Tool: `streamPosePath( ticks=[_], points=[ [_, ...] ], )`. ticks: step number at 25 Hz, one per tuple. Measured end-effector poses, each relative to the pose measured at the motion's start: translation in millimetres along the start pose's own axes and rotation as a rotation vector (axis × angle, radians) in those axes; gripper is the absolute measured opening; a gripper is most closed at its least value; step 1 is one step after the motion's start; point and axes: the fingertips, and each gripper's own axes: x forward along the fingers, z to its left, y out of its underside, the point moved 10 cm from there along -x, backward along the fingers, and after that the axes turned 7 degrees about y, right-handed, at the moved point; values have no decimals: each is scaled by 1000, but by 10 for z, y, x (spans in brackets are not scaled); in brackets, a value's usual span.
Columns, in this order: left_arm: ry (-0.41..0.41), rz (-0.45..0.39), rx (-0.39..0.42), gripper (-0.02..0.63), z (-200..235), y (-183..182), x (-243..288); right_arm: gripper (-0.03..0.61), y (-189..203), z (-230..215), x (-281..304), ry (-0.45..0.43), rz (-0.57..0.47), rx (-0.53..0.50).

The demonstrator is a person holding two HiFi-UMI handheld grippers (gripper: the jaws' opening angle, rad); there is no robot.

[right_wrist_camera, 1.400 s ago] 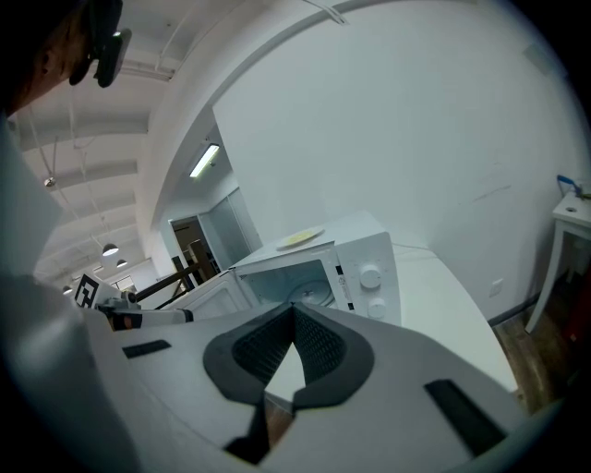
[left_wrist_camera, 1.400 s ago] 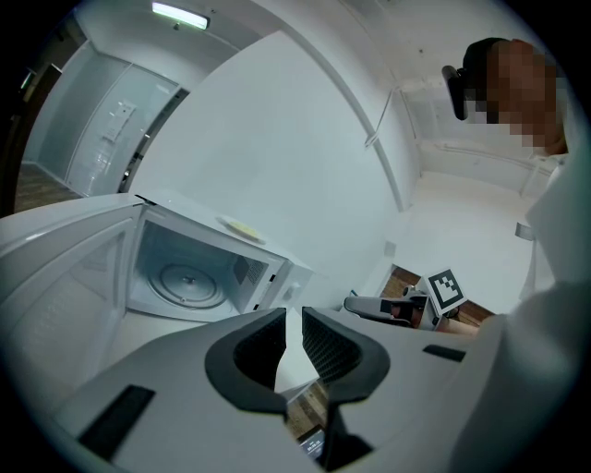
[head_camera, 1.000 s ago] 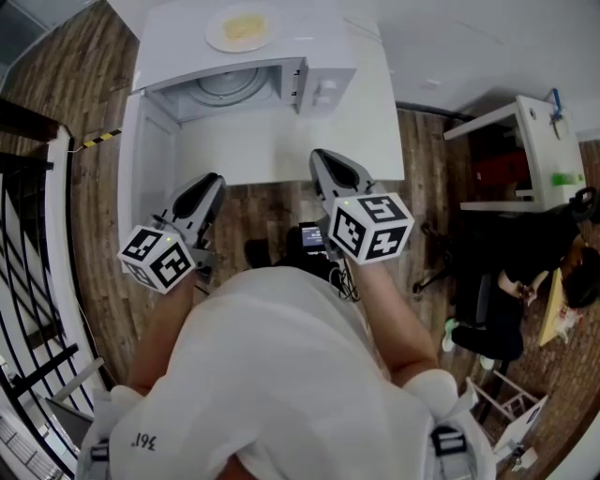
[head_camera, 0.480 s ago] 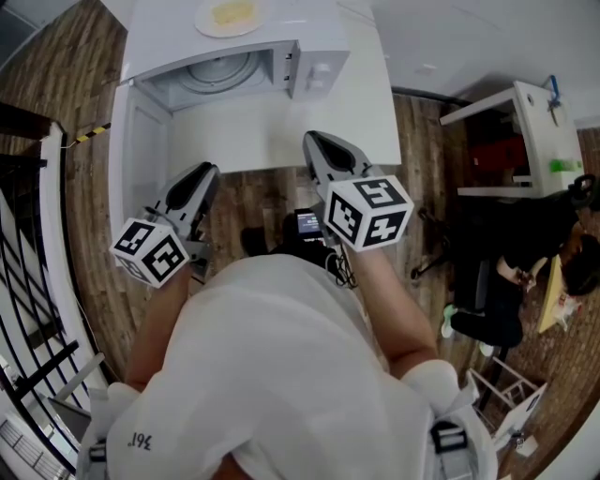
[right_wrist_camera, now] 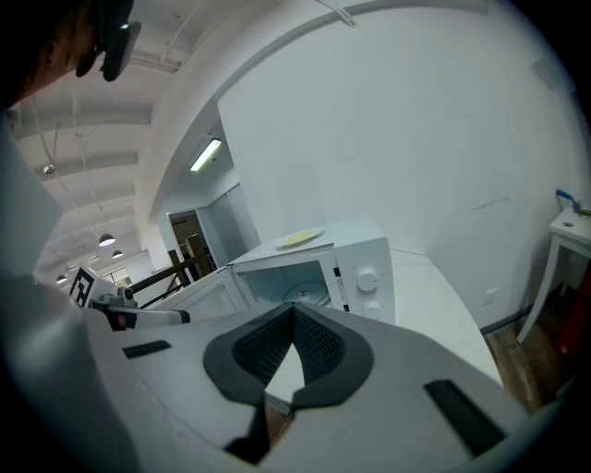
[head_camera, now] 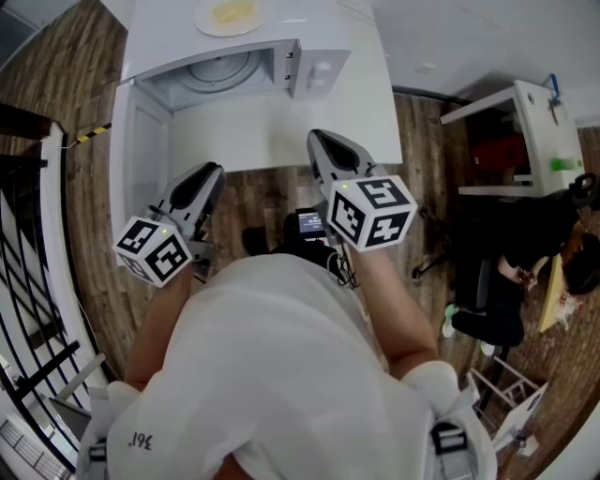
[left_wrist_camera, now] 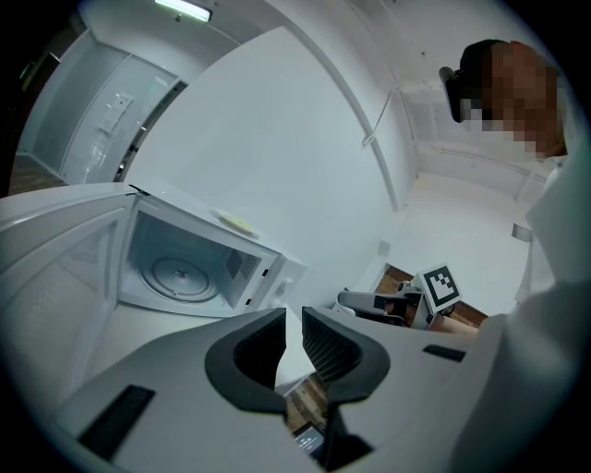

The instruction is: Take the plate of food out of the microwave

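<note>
A white tabletop (head_camera: 272, 131) stood against a white wall (right_wrist_camera: 416, 139) on a wood-plank floor (head_camera: 89, 84). To its right were a small white side table (head_camera: 534, 131), with something red (head_camera: 497, 155) beneath it, and a black office chair (head_camera: 487, 305) nearer the camera. A black railing (head_camera: 23, 253) ran along the left edge, with a strip of yellow-and-black tape (head_camera: 94, 138) close by. A strip light (right_wrist_camera: 206, 155) glowed overhead.

White microwave (head_camera: 319, 58) on a white bench (head_camera: 272, 131); white plate (head_camera: 202, 21) with what looks like pale yellow food (head_camera: 232, 12). Brown plank floor (head_camera: 84, 216). Left gripper (head_camera: 211, 173) and right gripper (head_camera: 316, 141) are grey, with black-and-white patterned cubes.
</note>
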Motion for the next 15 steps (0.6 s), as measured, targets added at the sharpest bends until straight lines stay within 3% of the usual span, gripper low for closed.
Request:
streamPosePath(
  ticks=[15],
  points=[
    [1, 1, -10, 60, 15, 28, -21, 1, 9, 23, 19, 10, 9, -12]
  ],
)
